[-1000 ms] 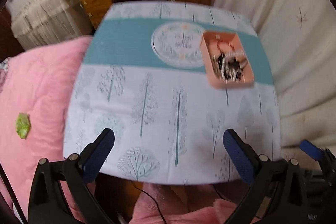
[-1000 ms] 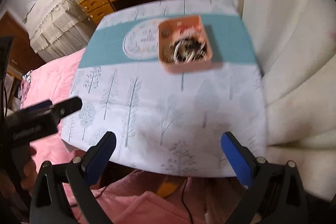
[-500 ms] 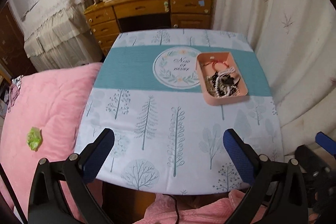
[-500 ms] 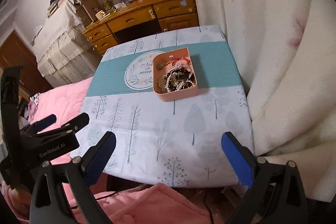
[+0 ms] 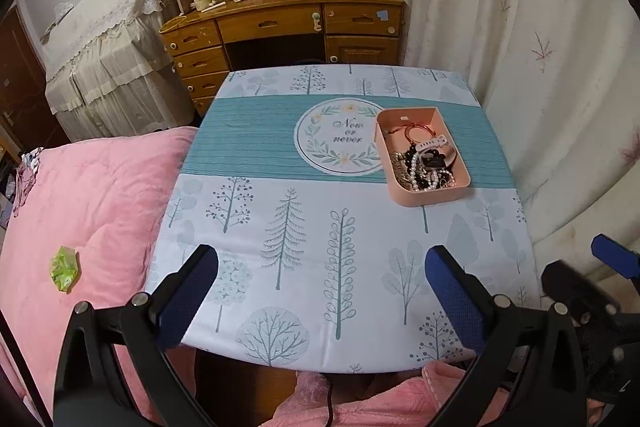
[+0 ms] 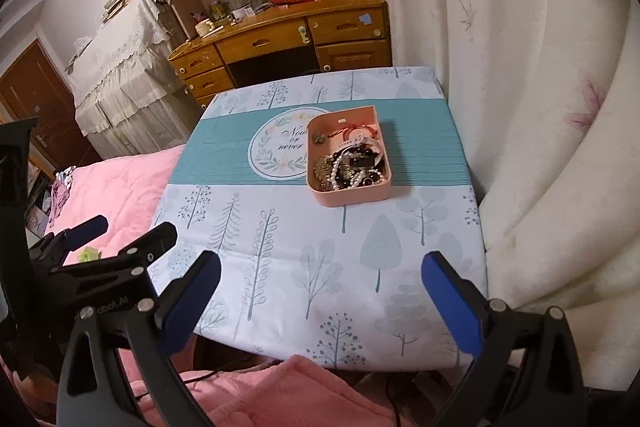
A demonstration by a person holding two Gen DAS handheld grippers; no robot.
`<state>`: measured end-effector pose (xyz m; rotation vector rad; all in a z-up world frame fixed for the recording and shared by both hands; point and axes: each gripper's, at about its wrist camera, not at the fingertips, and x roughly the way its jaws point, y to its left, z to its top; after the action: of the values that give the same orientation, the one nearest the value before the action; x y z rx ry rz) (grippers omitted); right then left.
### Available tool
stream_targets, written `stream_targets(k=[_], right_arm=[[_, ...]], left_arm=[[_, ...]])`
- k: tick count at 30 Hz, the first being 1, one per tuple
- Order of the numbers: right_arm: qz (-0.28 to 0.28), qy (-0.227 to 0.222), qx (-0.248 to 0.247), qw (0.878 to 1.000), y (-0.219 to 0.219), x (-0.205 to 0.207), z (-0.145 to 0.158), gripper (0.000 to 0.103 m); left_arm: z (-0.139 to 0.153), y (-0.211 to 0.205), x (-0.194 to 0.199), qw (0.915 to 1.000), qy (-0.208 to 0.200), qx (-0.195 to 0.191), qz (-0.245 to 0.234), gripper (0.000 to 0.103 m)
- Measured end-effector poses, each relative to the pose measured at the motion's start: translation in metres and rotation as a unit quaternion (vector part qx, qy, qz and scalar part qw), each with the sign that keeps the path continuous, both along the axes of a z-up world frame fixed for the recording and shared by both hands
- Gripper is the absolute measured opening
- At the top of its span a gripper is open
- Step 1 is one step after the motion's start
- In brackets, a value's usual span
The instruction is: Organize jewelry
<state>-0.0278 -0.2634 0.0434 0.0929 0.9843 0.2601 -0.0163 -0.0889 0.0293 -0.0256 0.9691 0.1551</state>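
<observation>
A pink rectangular tray (image 5: 434, 198) (image 6: 352, 198) sits on the right half of the table, partly on the teal band. It holds a tangle of jewelry (image 5: 424, 167) (image 6: 352, 167): pearl strands, dark beads, a red cord bracelet. My left gripper (image 5: 320, 267) is open and empty above the table's near edge, well short of the tray. My right gripper (image 6: 320, 275) is open and empty, also near the front edge. The left gripper shows at the left of the right wrist view (image 6: 116, 251).
The table (image 5: 280, 227) has a tree-print cloth with a round "Now or never" emblem (image 5: 340, 141) left of the tray. A pink quilt (image 5: 80, 207) lies left, a curtain (image 5: 540, 67) right, a wooden desk (image 5: 288, 27) behind.
Both views have pulled back and tilted up; the table now sits farther away and the desk and shelves show. The blur is gone. The tray has not moved.
</observation>
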Motion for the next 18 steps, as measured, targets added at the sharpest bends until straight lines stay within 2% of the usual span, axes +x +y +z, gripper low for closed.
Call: stream_targets(k=[18], right_arm=[[0.029, 0.009, -0.005, 1.0, 0.0115, 0.0016, -0.0061, 0.101]], left_arm=[[-0.0038, 0.0005, -0.0031, 0.9999, -0.003, -0.004, 0.012, 0.102]])
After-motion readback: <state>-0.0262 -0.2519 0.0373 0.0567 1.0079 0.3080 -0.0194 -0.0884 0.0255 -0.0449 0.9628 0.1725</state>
